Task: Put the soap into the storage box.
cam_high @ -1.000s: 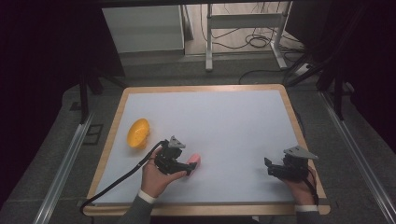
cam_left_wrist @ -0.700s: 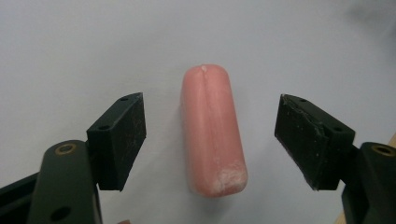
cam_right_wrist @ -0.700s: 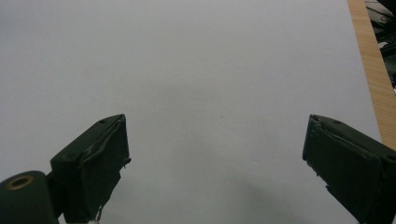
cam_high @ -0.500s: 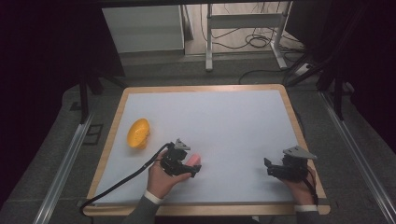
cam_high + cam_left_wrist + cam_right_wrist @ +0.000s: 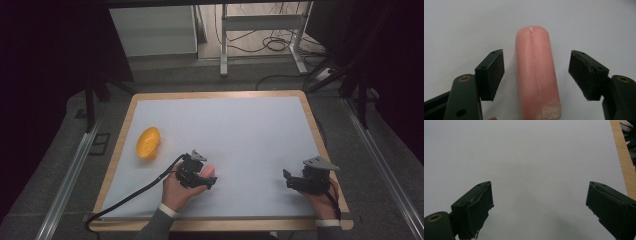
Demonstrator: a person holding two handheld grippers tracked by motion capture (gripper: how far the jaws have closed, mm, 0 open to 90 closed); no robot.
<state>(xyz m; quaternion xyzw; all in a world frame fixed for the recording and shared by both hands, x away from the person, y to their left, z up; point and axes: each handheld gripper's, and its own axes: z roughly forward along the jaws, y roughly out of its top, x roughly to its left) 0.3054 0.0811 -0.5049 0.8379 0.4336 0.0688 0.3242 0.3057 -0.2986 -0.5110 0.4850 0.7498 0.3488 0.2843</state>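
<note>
Left claw (image 5: 536, 75) now wide around sausage (image 5: 536, 72) (untouched).

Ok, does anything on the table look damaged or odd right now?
Slightly: the pink sausage between the left gripper's open jaws has a pale seam along its length and a whitish scuffed patch at its near end. The yellow bowl sits tilted.

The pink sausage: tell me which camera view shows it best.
The left gripper view: the pink sausage lies lengthwise between the open jaws of the left gripper, close and sharp. The high view gives a small pink patch beside that gripper. The right gripper view faces bare table.
</note>
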